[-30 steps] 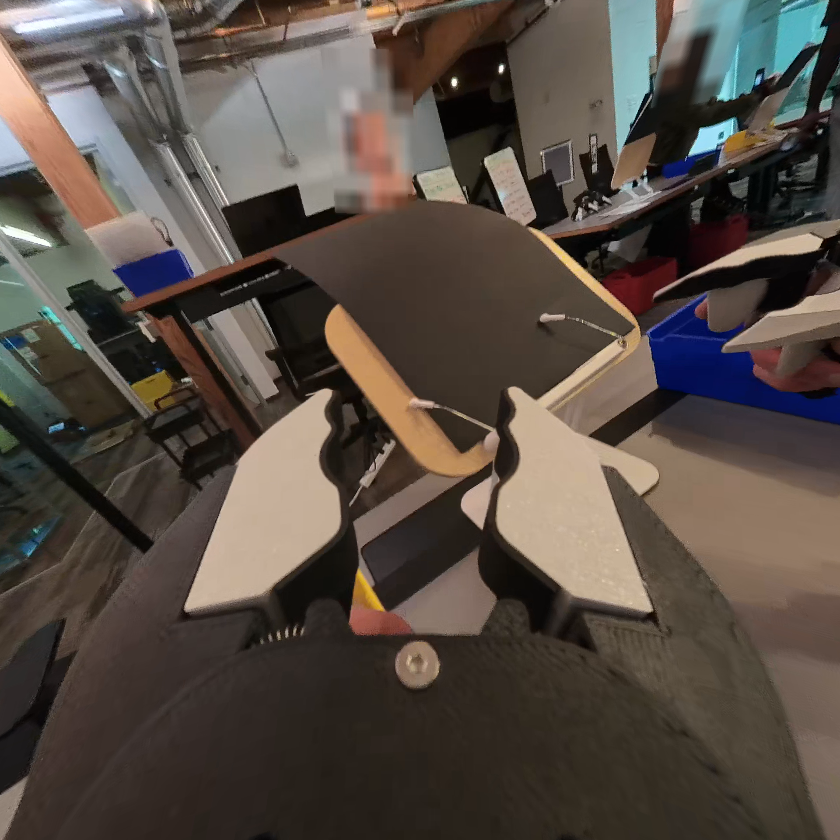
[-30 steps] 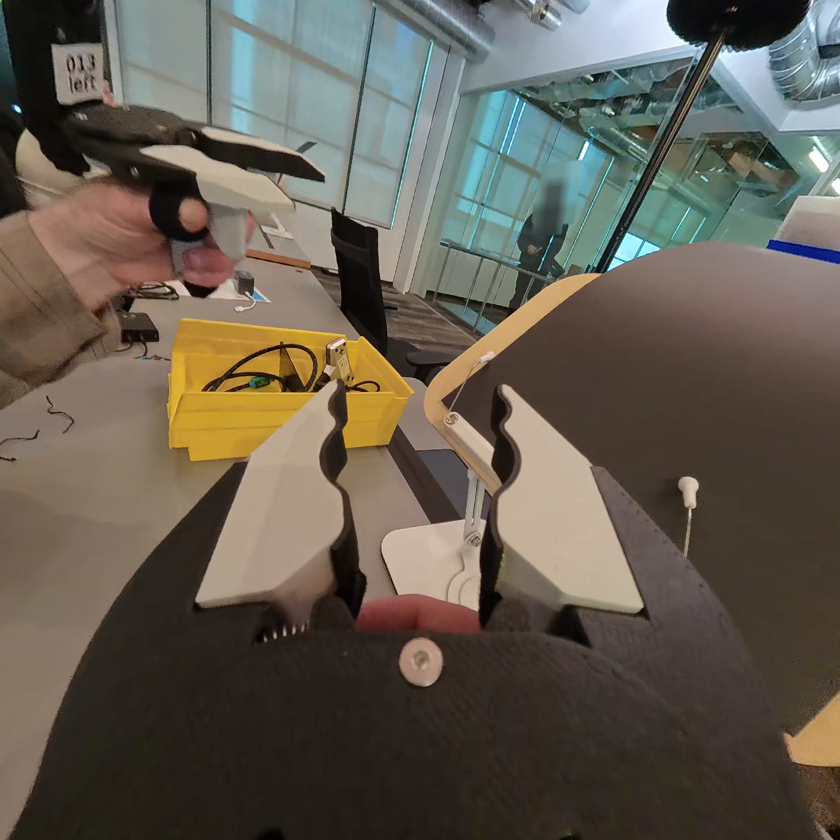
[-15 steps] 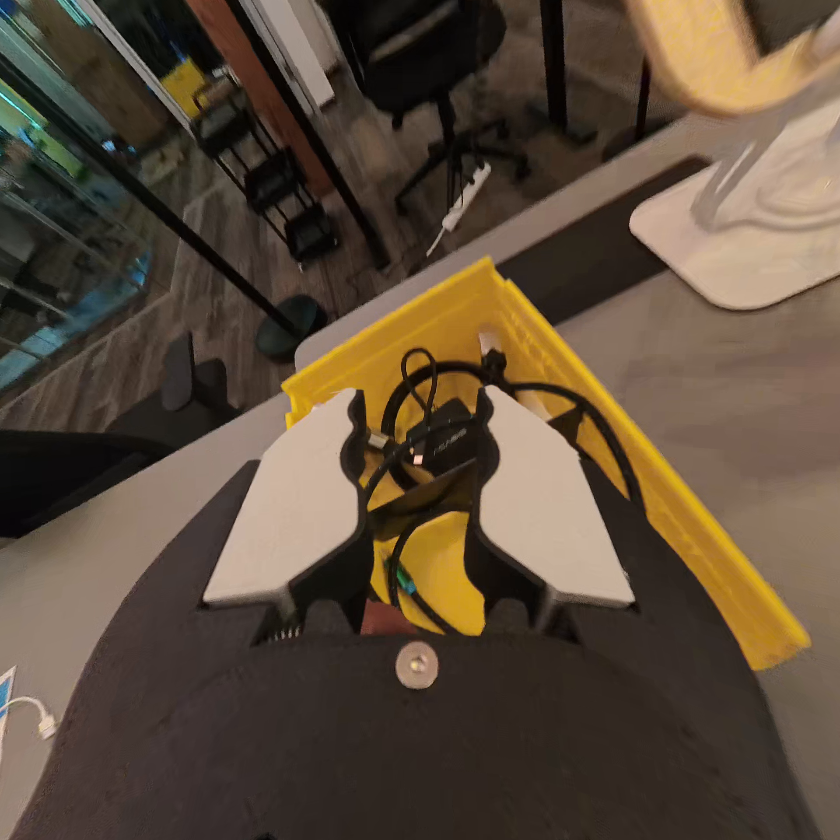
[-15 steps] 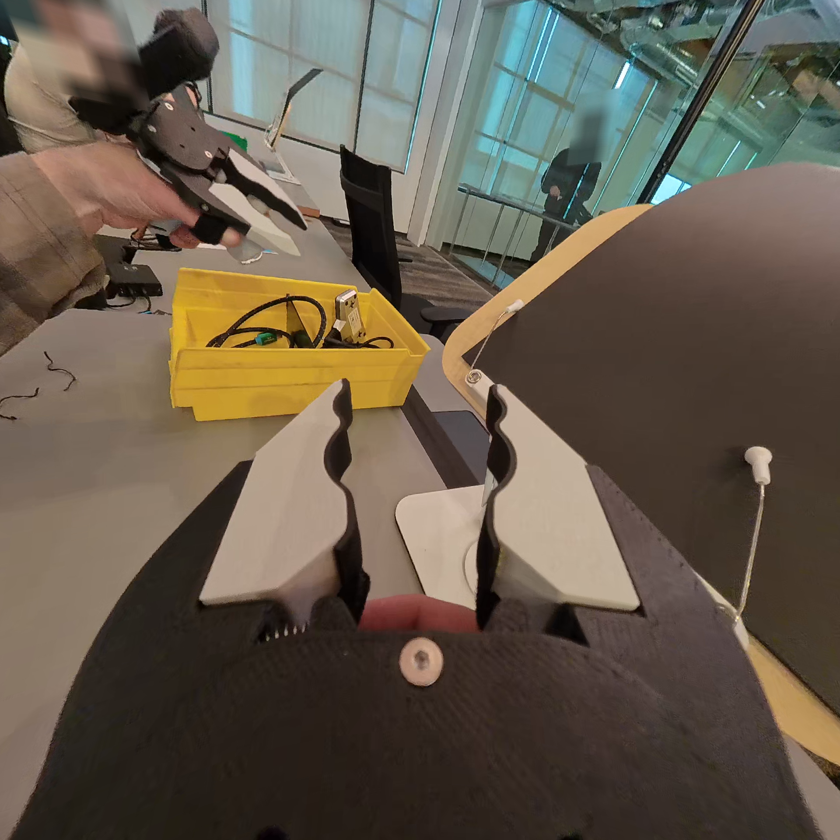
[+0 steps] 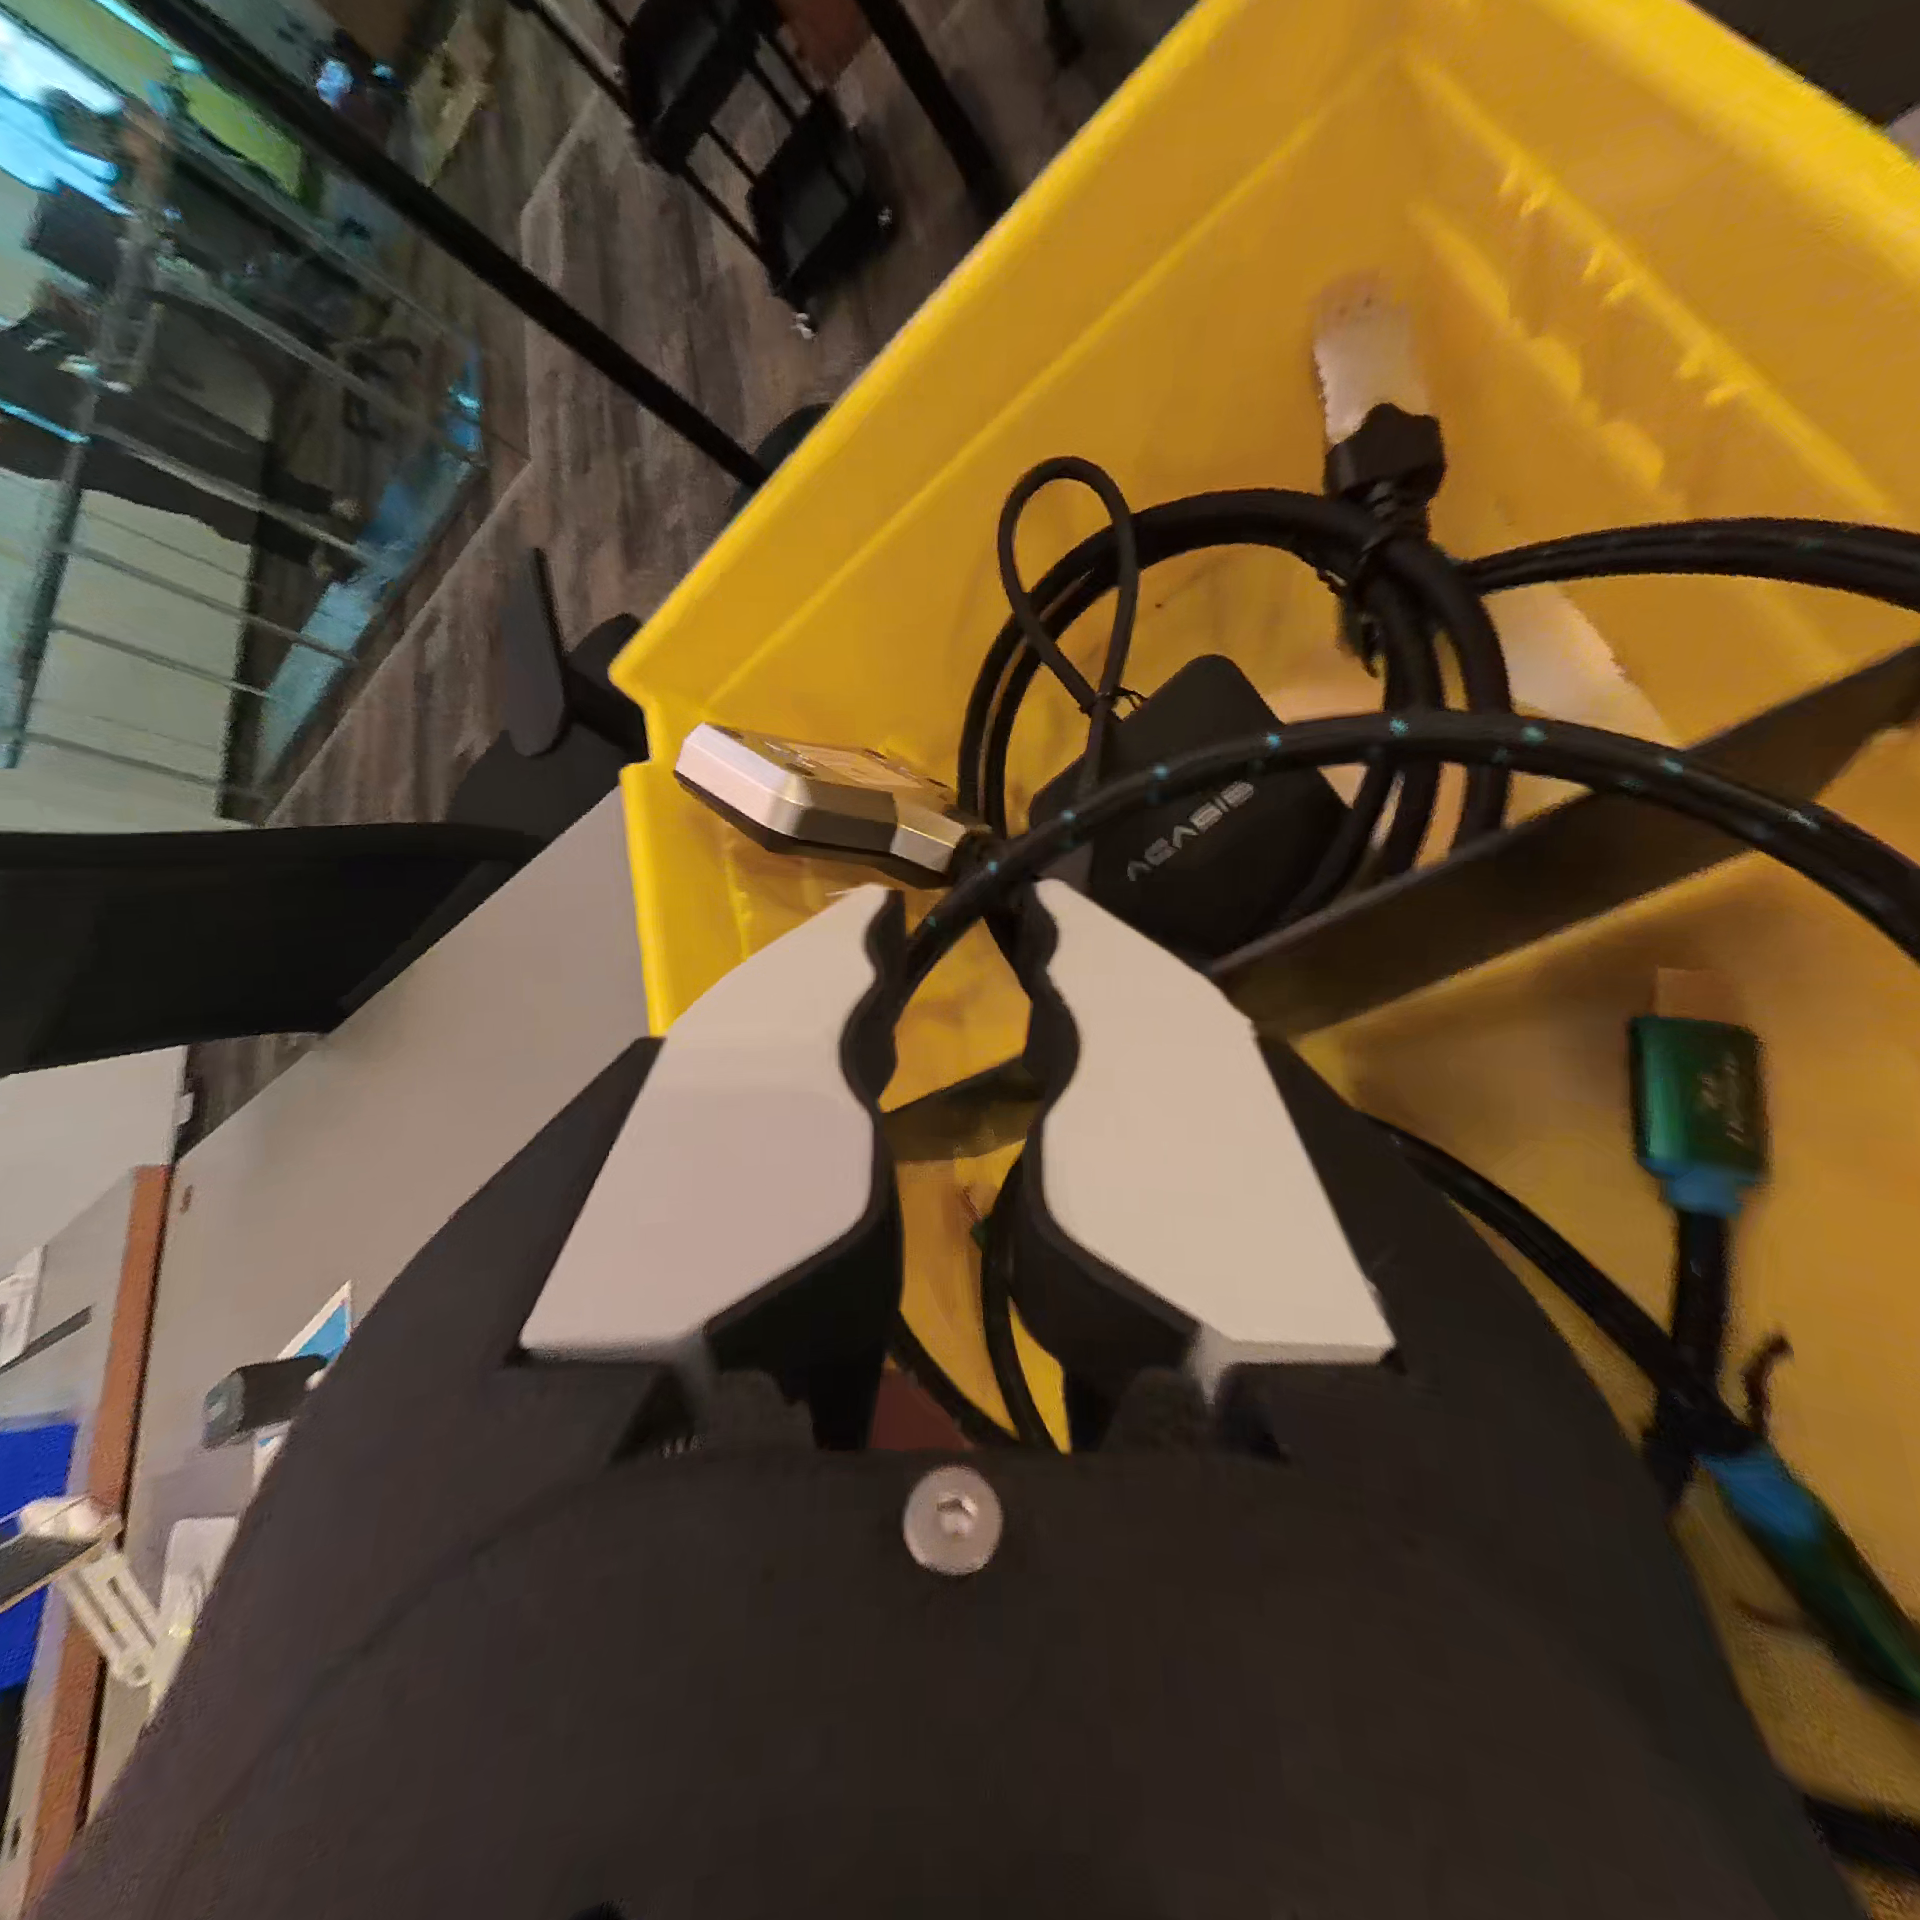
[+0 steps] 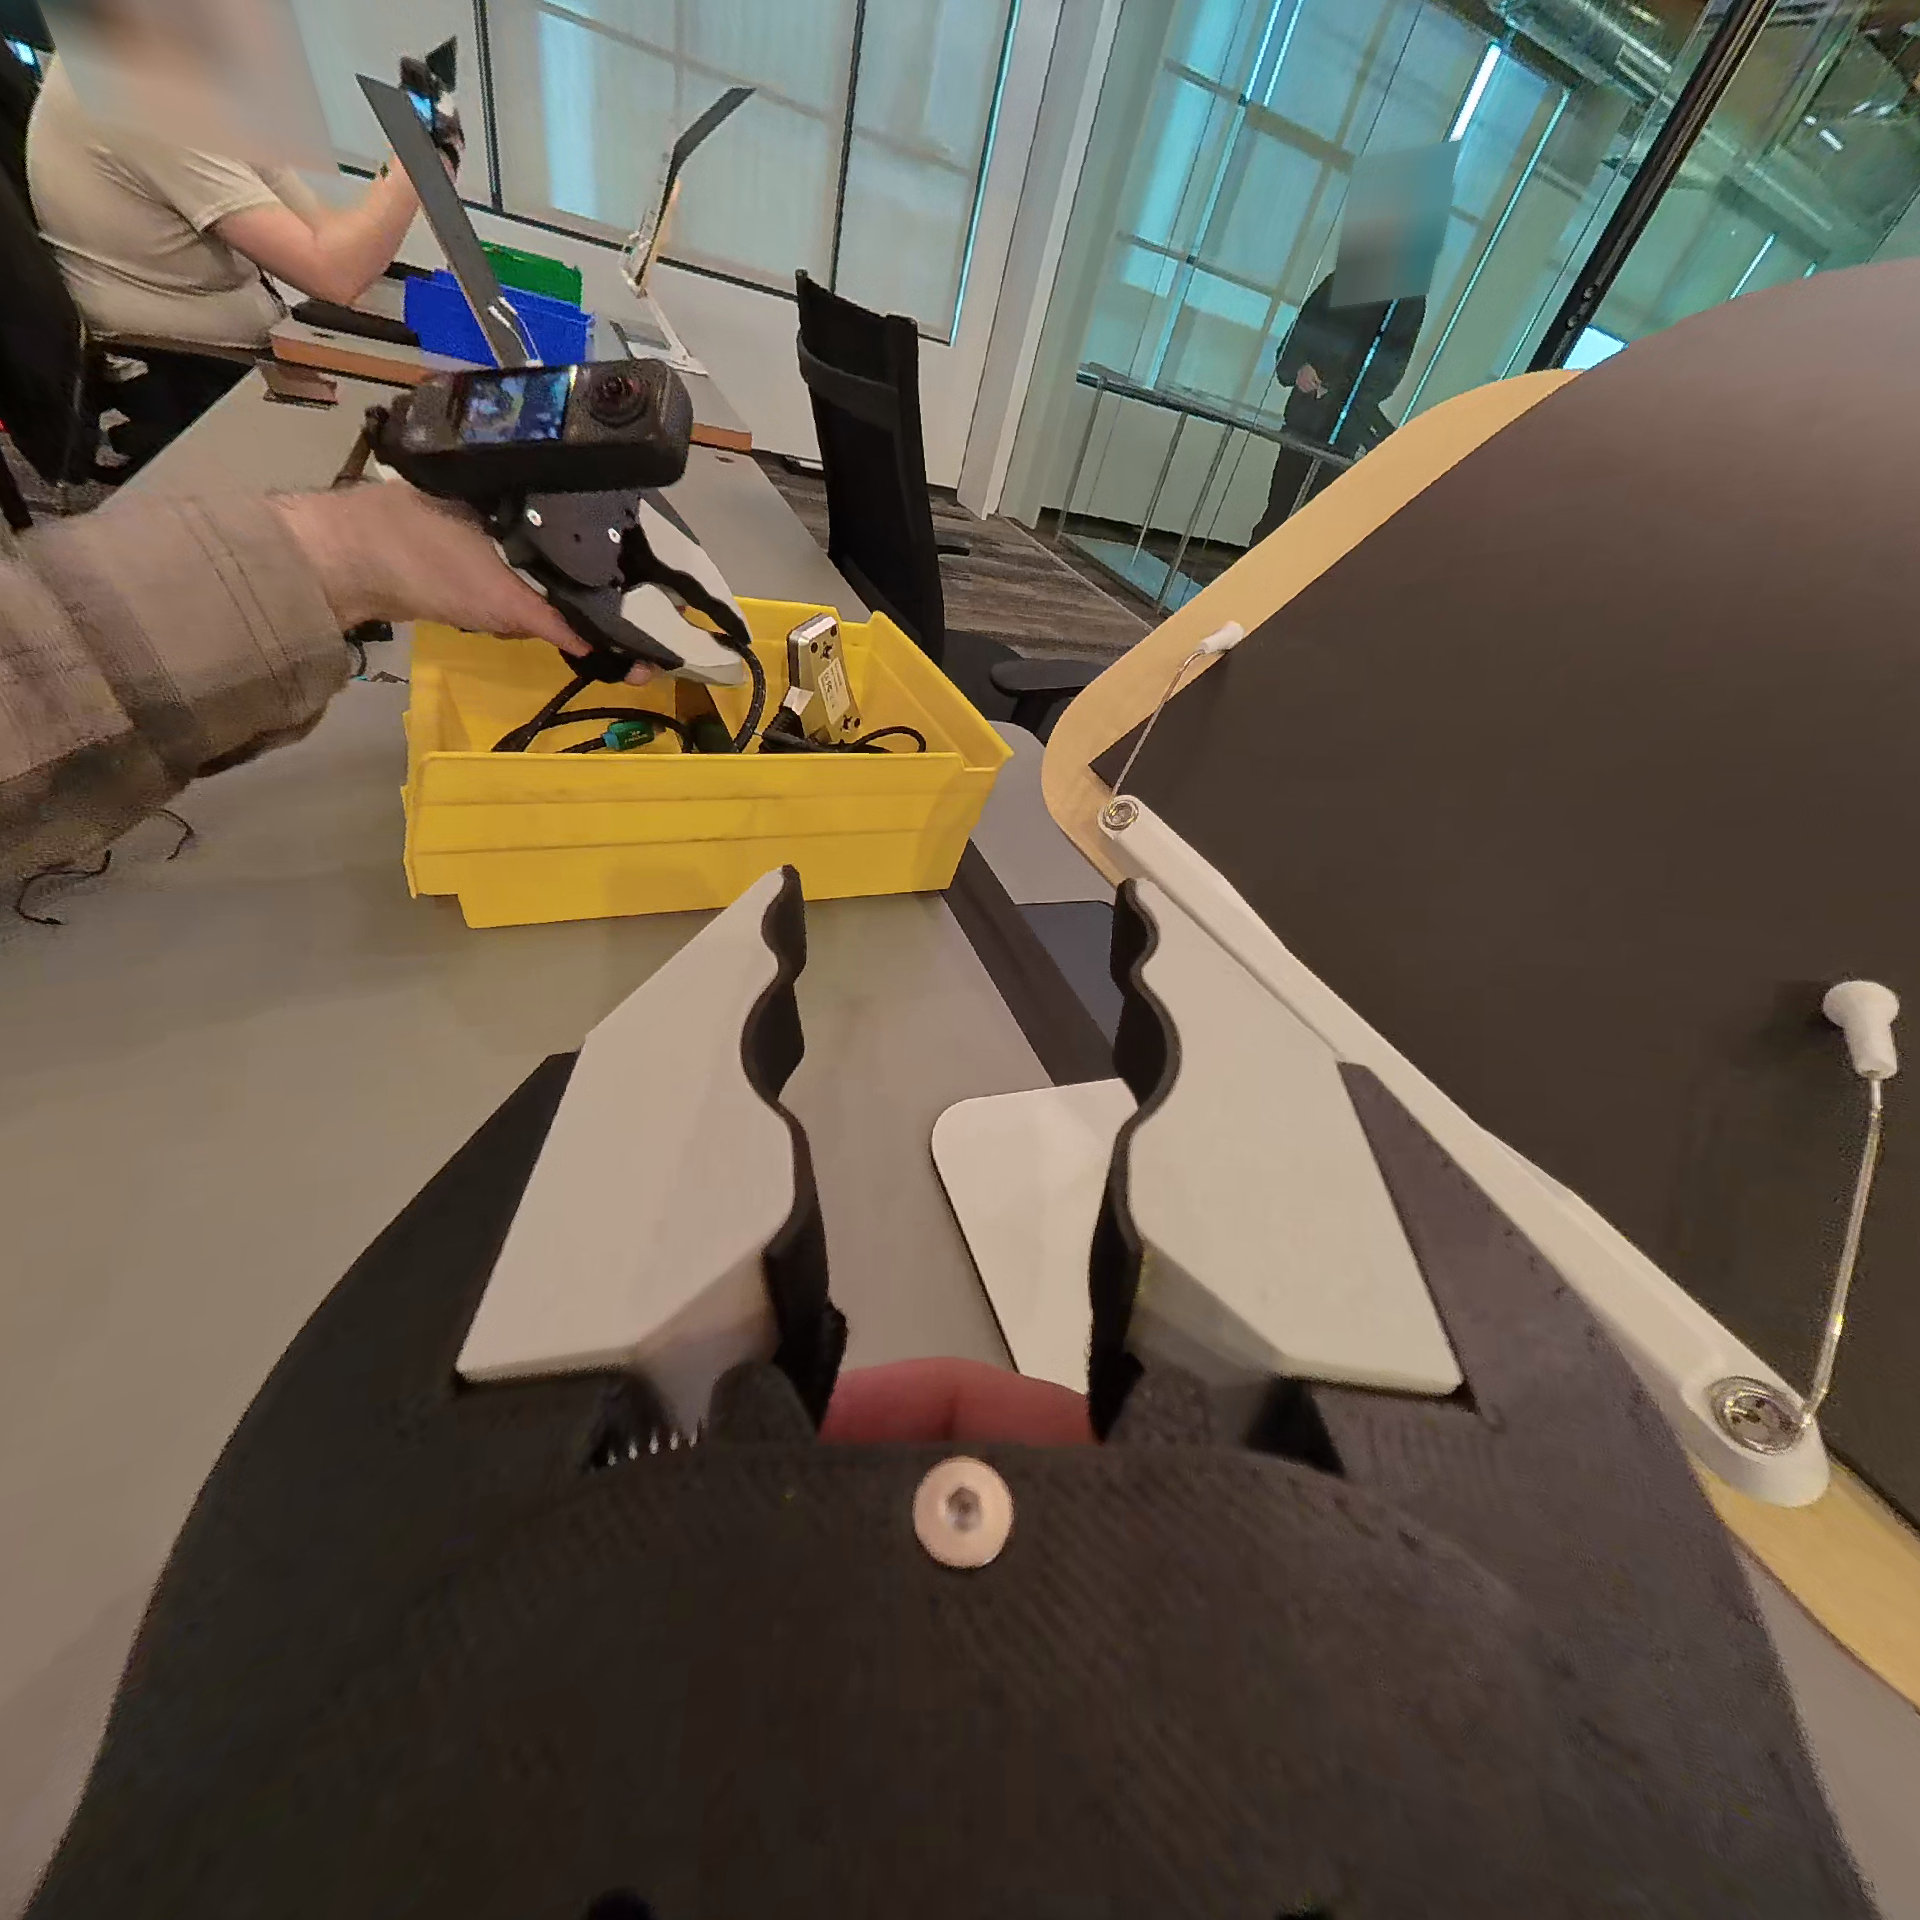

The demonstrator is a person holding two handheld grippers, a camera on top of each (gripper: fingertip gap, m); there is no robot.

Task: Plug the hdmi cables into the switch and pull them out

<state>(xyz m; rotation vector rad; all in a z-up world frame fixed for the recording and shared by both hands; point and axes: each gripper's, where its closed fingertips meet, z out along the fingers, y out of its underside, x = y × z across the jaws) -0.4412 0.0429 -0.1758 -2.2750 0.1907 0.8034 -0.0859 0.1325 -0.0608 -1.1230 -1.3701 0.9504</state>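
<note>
A yellow bin (image 5: 831, 540) on the grey table holds tangled black cables, a silver metal box (image 5: 821, 795), a black box (image 5: 1184, 810) and a green HDMI plug (image 5: 1704, 1112). My left gripper (image 5: 961, 904) is tipped down into the bin. Its jaws are narrowed but still apart around a black braided cable (image 5: 1455, 732) that runs between the tips. In the right wrist view the left gripper (image 6: 696, 644) reaches into the bin (image 6: 675, 831) next to the silver box (image 6: 826, 675). My right gripper (image 6: 958, 888) is open and empty above the table, short of the bin.
A curved black board with a wooden edge (image 6: 1558, 727) stands on a white base plate (image 6: 1018, 1174) to the right. A black office chair (image 6: 873, 436) is behind the bin. A seated person (image 6: 156, 239) and a blue bin (image 6: 488, 322) are at the far left. About 40 centimeters separates my left fingertips from my right.
My left gripper swung from level down into the yellow bin and its jaws narrowed around the braided cable. My right gripper stayed open and shifted only slightly.
</note>
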